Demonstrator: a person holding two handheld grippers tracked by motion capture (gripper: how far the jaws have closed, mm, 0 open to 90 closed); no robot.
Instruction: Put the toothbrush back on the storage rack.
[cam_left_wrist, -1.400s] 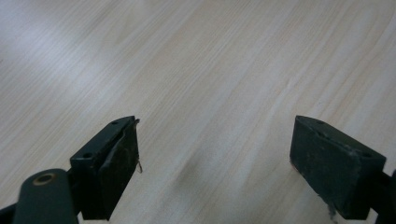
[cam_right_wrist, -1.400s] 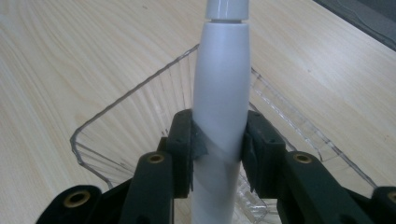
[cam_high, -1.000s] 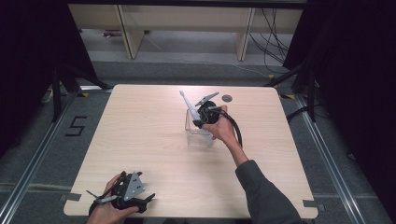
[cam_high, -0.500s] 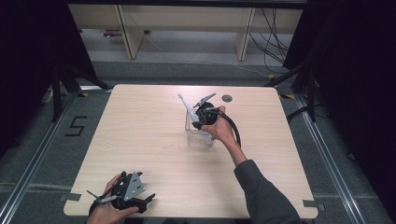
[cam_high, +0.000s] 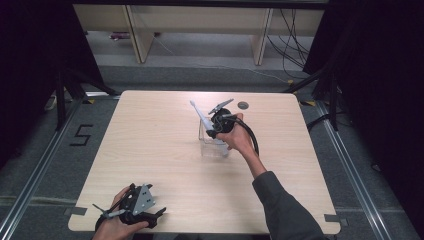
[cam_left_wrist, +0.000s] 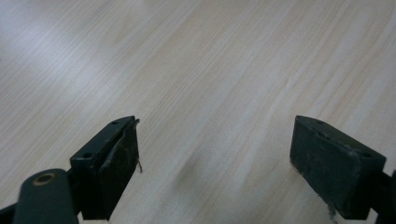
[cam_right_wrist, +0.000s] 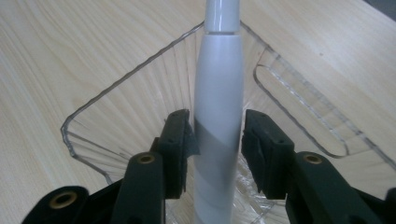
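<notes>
Lowering the white electric toothbrush (cam_right_wrist: 218, 116), clenched between the right gripper (cam_right_wrist: 218, 135) fingers, slightly deeper into the clear holder (cam_high: 212, 145) at mid-desk (cam_high: 150, 145), nearing release, left gripper (cam_left_wrist: 215, 163) released and idling.

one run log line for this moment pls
right gripper: shut on toothbrush, over clear container | left gripper: open, idle near table front edge
</notes>
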